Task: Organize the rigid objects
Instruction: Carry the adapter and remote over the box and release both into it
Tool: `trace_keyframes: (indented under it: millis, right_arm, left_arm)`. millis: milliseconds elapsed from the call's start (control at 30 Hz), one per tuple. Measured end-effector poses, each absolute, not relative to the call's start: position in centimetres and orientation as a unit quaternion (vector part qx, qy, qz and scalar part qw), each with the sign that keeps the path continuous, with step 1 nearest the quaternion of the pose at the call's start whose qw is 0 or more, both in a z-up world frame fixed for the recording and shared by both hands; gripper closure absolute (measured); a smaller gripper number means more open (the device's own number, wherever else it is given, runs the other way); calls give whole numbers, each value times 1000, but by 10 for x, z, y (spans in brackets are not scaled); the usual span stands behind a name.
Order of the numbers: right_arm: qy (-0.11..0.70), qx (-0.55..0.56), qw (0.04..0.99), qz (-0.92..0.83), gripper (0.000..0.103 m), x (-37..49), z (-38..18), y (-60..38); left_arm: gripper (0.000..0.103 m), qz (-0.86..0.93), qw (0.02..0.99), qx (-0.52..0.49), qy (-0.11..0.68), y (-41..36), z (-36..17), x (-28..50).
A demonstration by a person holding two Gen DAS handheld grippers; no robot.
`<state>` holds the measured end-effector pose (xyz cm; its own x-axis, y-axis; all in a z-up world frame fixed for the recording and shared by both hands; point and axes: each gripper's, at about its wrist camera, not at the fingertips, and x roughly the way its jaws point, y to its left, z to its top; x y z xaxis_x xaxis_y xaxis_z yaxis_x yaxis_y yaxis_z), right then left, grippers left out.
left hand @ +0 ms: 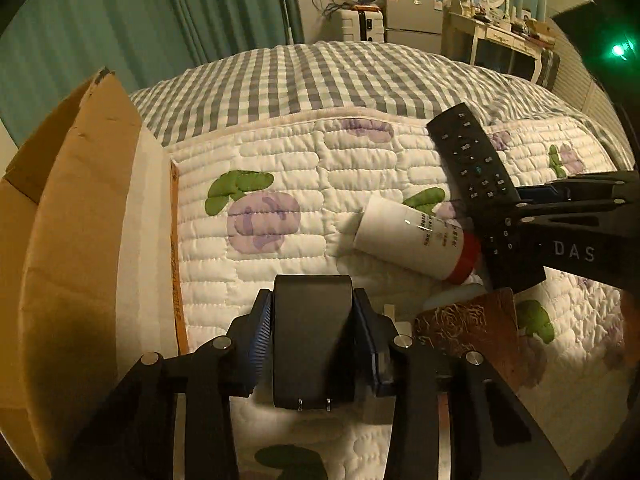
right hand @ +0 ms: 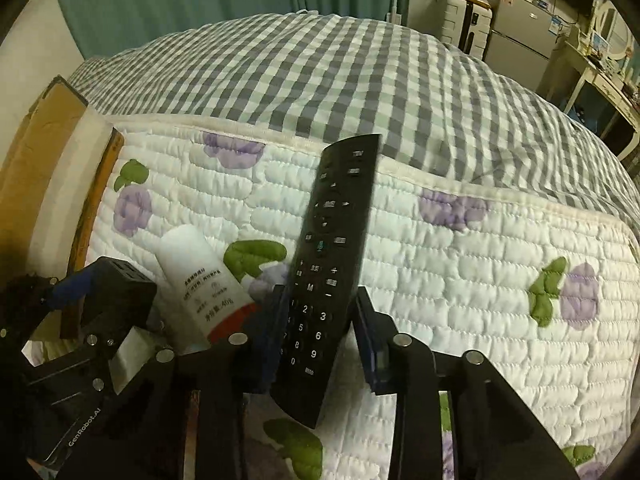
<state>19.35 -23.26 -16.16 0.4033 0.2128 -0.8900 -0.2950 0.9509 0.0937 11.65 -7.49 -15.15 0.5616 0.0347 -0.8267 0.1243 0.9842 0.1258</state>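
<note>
While the left gripper (left hand: pixel 314 334) is clamping its blue pads onto a black charger block (left hand: pixel 313 336) — prongs showing at the block's near end — the right gripper (right hand: pixel 320 334) is pinching a black TV remote (right hand: pixel 326 276) by its number-key end, the rest of the remote sticking out fwd past the fingertips and tilting up off the bedding. Both tools are angling down over a white quilt (left hand: pixel 280 152) w/ purple flowers and green leaves. Just ahead and to the right of the left gripper, a white tube (left hand: pixel 412 236) w/ a red cap is lying on its side on the quilt, between the two grippers; a brown patterned item (left hand: pixel 468 328) is sitting right beside the left tool's right finger. To the left of the left gripper a cardboard box (left hand: pixel 72 220) is standing open, flap up. Beyond the quilt — a grey-and-white checked blanket (right hand: pixel 320 76), then teal curtains (left hand: pixel 120 20).
</note>
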Motion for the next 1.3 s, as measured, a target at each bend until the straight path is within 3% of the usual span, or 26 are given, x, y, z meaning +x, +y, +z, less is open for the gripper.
trace_keyframes:
  millis: [433,500,633,1067,1300]
  right_arm:
    - [474,-33,870,128,74,142,-105,-258]
    - [471,-32,872,127,82,131,-97,-259]
    - [464,-28,876,125,83,110,-78,-257]
    - [380,-64,912,142,83,72,44,-177]
    - [352,-65,913,196,83,57,76,-105]
  left_arm:
    - [65,-57,894,64,441,-75,-114,83]
    - [65,-63,897,60,434,-73,-104,79]
    - [65,-76,907,54,411,-68,-77,71]
    - [65,-80,947,37,309,-6,37,32]
    - [65,-32,954,48,293,54,53,25]
